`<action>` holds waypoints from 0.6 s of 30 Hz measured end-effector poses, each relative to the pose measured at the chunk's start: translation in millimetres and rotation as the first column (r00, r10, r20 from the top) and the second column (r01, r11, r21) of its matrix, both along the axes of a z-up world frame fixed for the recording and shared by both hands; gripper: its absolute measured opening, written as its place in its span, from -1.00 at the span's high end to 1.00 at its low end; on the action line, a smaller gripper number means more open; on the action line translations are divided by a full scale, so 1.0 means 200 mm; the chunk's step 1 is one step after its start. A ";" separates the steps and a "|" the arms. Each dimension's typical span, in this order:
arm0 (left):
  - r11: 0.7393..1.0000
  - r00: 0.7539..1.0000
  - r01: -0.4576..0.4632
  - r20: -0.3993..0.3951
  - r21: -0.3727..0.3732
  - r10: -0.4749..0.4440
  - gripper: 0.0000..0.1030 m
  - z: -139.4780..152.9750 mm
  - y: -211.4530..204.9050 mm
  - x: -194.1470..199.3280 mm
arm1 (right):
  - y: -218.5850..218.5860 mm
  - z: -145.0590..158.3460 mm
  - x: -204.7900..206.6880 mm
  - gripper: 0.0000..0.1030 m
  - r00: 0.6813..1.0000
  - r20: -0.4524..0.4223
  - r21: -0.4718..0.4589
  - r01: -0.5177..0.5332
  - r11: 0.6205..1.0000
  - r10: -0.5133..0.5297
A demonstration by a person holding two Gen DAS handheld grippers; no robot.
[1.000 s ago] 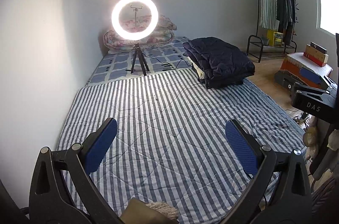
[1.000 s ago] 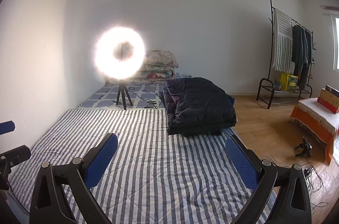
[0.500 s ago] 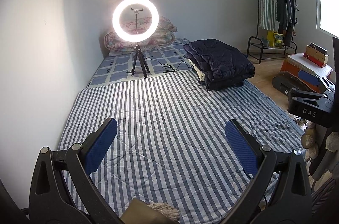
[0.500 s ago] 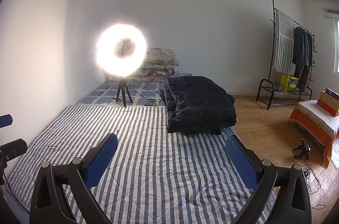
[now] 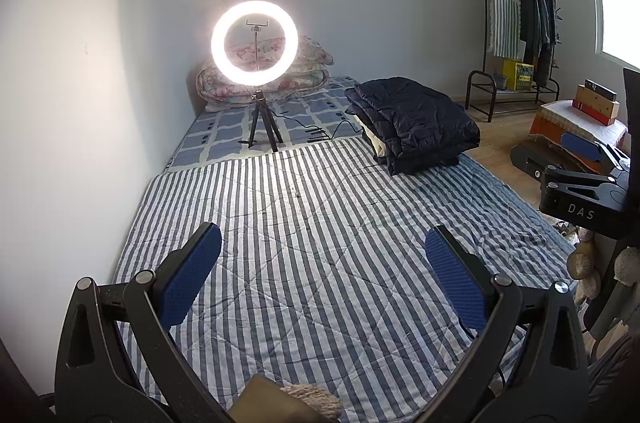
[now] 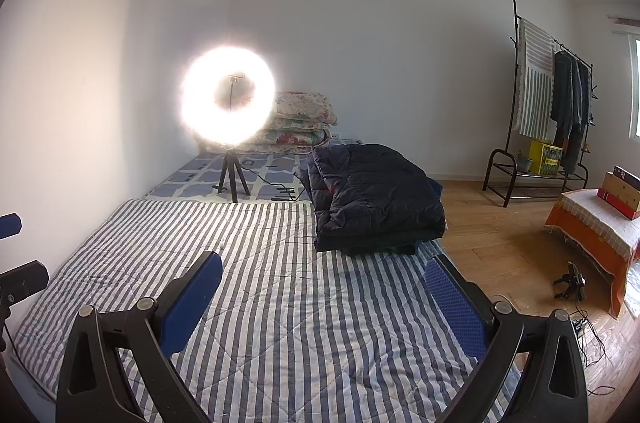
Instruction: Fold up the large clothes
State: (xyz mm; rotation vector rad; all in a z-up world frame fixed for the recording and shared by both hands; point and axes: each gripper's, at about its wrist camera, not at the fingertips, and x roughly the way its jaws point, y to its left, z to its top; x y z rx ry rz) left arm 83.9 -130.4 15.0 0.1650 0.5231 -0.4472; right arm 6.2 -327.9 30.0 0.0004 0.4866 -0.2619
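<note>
A folded dark navy puffer coat lies at the far right of the striped bed cover, stacked on something pale. The right wrist view shows the coat closer, ahead and slightly right. My left gripper hangs open above the near part of the bed, nothing between its blue pads. My right gripper is open too, over the bed's right half, well short of the coat. The right gripper's body shows at the right edge of the left wrist view.
A lit ring light on a tripod stands at the bed's far end before stacked floral quilts. A clothes rack stands by the far wall. A low orange-covered stand with boxes and cables lie on the wood floor at right.
Both grippers have drawn back and risen a little, so the bed and coat look slightly farther away. Both stay open and empty.
</note>
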 end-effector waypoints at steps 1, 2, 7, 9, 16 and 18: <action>1.000 1.000 0.001 0.001 0.000 -0.001 -1.00 0.00 0.00 0.00 | 0.00 0.00 0.00 -0.99 1.000 0.000 0.000 0.000 1.000 0.000; 1.000 1.000 0.000 0.000 0.000 0.000 -1.00 0.00 0.00 0.00 | 0.00 0.00 0.00 -0.99 1.000 -0.001 0.001 0.000 1.000 0.000; 1.000 1.000 0.003 -0.001 0.001 -0.003 -1.00 0.00 0.00 0.00 | 0.01 0.00 0.00 -0.99 1.000 -0.004 0.002 0.000 1.000 0.000; 1.000 1.000 0.005 -0.003 0.000 -0.005 -1.00 0.00 0.00 0.00 | 0.01 0.00 0.00 -0.99 1.000 -0.004 0.000 -0.001 1.000 0.001; 1.000 1.000 0.002 -0.001 0.000 -0.002 -1.00 0.00 0.00 0.00 | 0.03 -0.01 0.01 -0.99 1.000 -0.011 -0.003 -0.008 1.000 0.008; 1.000 1.000 0.004 0.001 0.000 -0.004 -1.00 0.00 0.00 0.00 | 0.03 -0.01 0.01 -0.99 1.000 -0.012 -0.005 -0.010 1.000 0.010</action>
